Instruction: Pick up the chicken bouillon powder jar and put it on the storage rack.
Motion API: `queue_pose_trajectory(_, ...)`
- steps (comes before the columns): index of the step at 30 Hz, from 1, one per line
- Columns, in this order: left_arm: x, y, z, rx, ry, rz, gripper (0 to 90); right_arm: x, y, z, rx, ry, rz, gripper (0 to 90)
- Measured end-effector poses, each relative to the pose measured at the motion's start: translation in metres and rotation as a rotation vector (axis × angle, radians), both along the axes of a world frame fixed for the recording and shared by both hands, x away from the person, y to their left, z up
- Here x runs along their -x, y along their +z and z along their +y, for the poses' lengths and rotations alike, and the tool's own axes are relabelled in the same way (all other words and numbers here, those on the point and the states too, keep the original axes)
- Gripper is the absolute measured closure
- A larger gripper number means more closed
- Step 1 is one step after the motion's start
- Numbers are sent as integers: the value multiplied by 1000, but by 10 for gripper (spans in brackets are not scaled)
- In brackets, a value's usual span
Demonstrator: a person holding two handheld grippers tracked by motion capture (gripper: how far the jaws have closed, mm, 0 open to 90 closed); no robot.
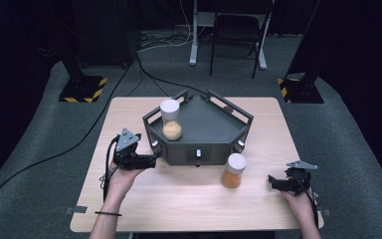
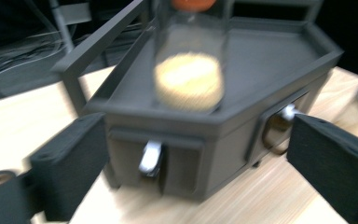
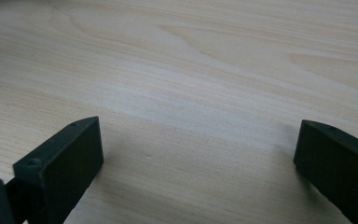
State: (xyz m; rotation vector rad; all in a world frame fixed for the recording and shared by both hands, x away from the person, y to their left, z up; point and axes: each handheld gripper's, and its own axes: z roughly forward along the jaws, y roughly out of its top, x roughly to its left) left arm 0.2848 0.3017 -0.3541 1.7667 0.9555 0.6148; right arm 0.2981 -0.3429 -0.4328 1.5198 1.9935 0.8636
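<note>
A dark grey angular tray (image 1: 214, 145) stands at the middle of a light wooden table (image 1: 179, 199). Inside it, near its front left corner, a clear jar (image 1: 171, 119) with a white lid and yellow-orange grains stands upright. A second white-lidded orange jar (image 1: 234, 171) stands on the table before the tray's right front. My left gripper (image 1: 155, 158) is level at the tray's left front corner, open and holding nothing. In the left gripper view its jaws (image 2: 198, 135) frame the tray wall (image 2: 214, 154) and the blurred jar (image 2: 189, 79). My right gripper (image 1: 271, 180) rests open over bare wood (image 3: 198, 130).
Small silver knobs (image 2: 150, 157) stick out of the tray's front walls. Cables trail from both grippers along the forearms. Beyond the table, on grey carpet, are two stands with yellow-black striped bases (image 1: 82, 89), a chair (image 1: 236, 35) and floor cables.
</note>
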Motion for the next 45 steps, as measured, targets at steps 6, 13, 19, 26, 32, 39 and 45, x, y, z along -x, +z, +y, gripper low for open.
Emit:
queue_pose_trajectory(6, 20, -20, 9, -37, 8, -19, 42, 0, 0, 0, 0, 0, 0, 3)
queue_pose_trajectory(13, 30, -46, 16, -55, 52, 12, 50, 0, 0, 0, 0, 0, 0, 3)
queue_pose_trajectory(19, 23, -64, 21, -74, 72, 76, 50, 0, 0, 0, 0, 0, 0, 3)
queue_pose_trajectory(26, 12, -80, 27, -88, 91, 160, 55, 0, 0, 0, 0, 0, 0, 3)
queue_pose_trajectory(32, 2, -85, 25, -125, 96, 229, 56, 0, 0, 0, 0, 0, 0, 3)
queue_pose_trajectory(39, -7, -86, 17, -170, 83, 281, 57, 0, 0, 0, 0, 0, 0, 3)
queue_pose_trajectory(45, -10, -85, 12, -200, 84, 298, 56, 0, 0, 0, 0, 0, 0, 3)
